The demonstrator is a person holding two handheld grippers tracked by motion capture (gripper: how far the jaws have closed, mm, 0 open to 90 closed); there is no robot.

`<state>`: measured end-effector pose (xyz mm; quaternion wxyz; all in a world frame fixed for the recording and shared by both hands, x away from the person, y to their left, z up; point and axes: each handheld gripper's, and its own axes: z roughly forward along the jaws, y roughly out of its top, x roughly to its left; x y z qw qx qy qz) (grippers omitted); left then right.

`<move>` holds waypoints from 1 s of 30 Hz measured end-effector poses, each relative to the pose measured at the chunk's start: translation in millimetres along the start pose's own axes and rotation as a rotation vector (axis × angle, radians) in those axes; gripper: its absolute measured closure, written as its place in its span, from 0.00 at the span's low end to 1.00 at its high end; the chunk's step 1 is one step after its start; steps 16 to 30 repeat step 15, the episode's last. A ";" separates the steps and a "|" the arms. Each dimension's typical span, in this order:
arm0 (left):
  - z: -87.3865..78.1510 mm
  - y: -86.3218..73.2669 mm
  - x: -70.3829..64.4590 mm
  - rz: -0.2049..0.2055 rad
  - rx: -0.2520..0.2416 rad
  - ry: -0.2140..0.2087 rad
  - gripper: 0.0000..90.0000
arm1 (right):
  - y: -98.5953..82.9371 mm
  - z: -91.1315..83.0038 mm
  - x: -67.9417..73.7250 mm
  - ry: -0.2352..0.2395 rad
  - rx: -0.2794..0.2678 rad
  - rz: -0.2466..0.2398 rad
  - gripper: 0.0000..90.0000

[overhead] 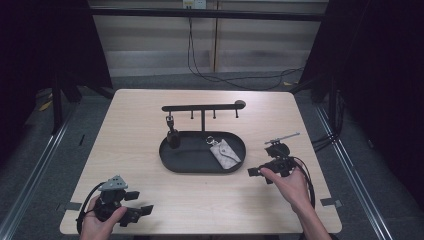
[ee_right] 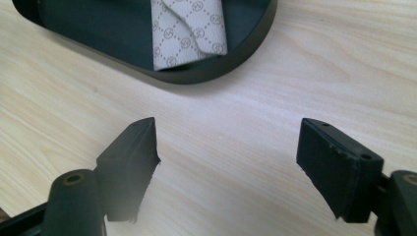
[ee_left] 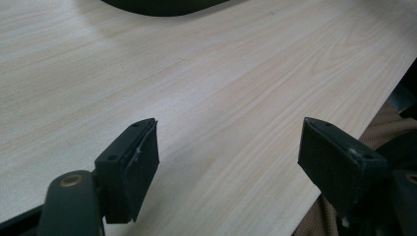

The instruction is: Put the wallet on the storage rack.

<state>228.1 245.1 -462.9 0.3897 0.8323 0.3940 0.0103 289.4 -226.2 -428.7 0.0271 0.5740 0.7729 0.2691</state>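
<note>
A black oval tray (overhead: 172, 161) sits mid-table with a hook rack (overhead: 202, 107) rising from it. A dark key fob (overhead: 172, 135) hangs from the rack's left hook. A grey patterned pouch (overhead: 224, 152) (ee_right: 189, 32) with a key ring lies in the tray's right half. My left gripper (overhead: 141, 202) (ee_left: 228, 157) rests at the table's front left corner, open over bare wood. To the right of the tray, my right gripper (overhead: 252, 172) (ee_right: 228, 155) is open and points at the tray's rim (ee_right: 206, 71). Nothing lies between either pair of jaws.
The light wooden table (overhead: 210, 200) has bare room in front of the tray and to both sides. Its front edge runs close to my left gripper. Cables (overhead: 220, 77) trail on the grey floor behind the table, and dark curtains stand at both sides.
</note>
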 end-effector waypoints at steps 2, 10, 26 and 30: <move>-0.8 0.1 0.4 -0.005 -0.014 0.002 0.25 | -7.0 -1.9 0.9 0.001 -0.025 -0.010 0.26; -0.8 -0.6 1.0 -0.022 -0.033 0.017 0.24 | -33.4 -5.4 1.7 0.015 -0.093 -0.013 0.26; -0.7 -0.5 0.9 -0.022 -0.033 0.015 0.24 | -46.3 -5.8 -2.0 0.017 -0.145 -0.024 0.23; -0.7 -0.5 0.9 -0.022 -0.033 0.015 0.24 | -46.3 -5.8 -2.0 0.017 -0.145 -0.024 0.23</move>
